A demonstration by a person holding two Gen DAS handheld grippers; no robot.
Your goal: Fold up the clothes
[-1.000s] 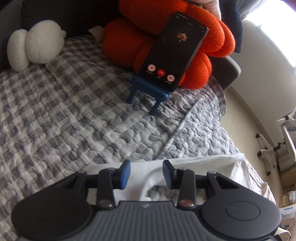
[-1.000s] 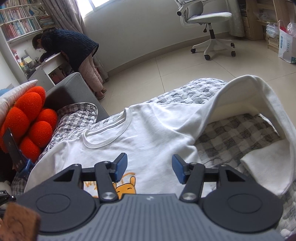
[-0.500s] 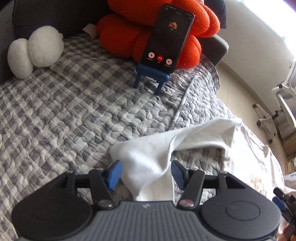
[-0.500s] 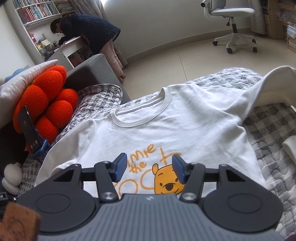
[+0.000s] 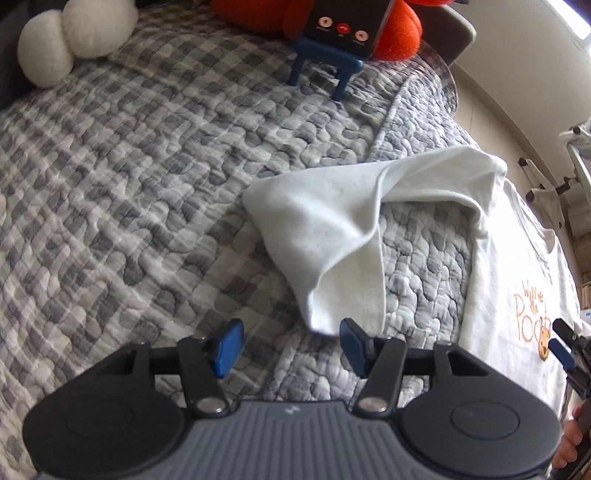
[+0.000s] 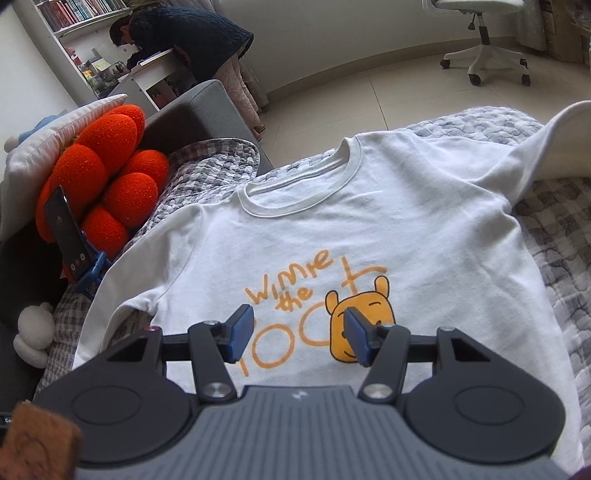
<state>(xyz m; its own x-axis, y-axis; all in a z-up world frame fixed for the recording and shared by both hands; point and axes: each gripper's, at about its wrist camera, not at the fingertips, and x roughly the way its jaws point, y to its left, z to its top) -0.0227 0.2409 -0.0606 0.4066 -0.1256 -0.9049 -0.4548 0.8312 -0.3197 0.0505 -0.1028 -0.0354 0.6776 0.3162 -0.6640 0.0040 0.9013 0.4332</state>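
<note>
A white long-sleeved shirt (image 6: pixel 388 229) with an orange bear print lies face up on the grey checked quilt (image 5: pixel 129 184). Its left sleeve (image 5: pixel 332 229) lies crumpled on the quilt, its cuff just ahead of my left gripper (image 5: pixel 291 345), which is open and empty. My right gripper (image 6: pixel 299 338) is open and empty above the print on the shirt's chest. The right sleeve (image 6: pixel 546 144) is raised at the right edge. The right gripper's fingers (image 5: pixel 561 354) show at the right edge of the left wrist view.
A phone (image 5: pixel 347 26) on a blue stand (image 5: pixel 325 66) leans on an orange cushion (image 6: pixel 107 173). A white plush toy (image 5: pixel 70 40) lies at the far left. A person (image 6: pixel 192 40) bends over a desk; an office chair (image 6: pixel 484 55) stands on the floor.
My left gripper let go of the sleeve, opened wider and drew back; the sleeve dropped onto the quilt. My right gripper drew back over the shirt towards the hem, still open.
</note>
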